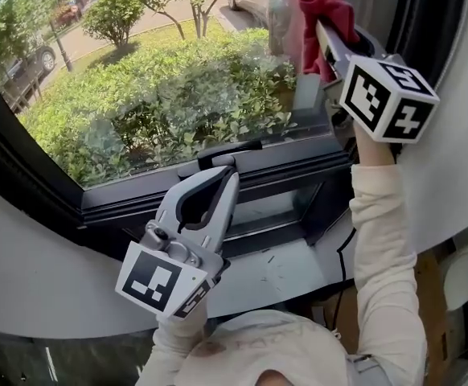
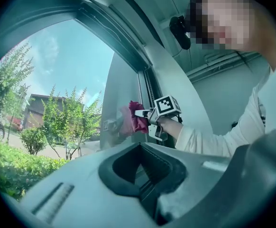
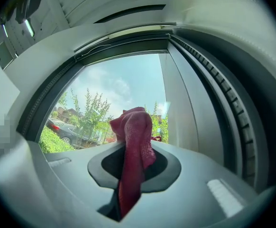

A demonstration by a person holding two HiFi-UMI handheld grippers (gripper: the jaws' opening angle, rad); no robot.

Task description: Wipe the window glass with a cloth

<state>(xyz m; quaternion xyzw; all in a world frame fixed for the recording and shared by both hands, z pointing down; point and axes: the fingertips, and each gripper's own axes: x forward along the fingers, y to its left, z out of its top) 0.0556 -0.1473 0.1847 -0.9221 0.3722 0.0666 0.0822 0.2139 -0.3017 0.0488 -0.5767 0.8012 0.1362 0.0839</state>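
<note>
My right hand-held gripper [image 1: 321, 29] is clamping the cloth [image 1: 330, 5] at 1 o'clock. The left hand-held gripper [image 1: 223, 175] is idling closed. Drag on the glass [image 1: 137, 79] risks pulling it loose.

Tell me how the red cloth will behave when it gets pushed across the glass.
The red cloth is probably floppy: it bunches beyond the shut jaws of the right gripper and a tail droops between them. It looks light and soft, so it should flatten against the window glass rather than slide stiffly.
</note>
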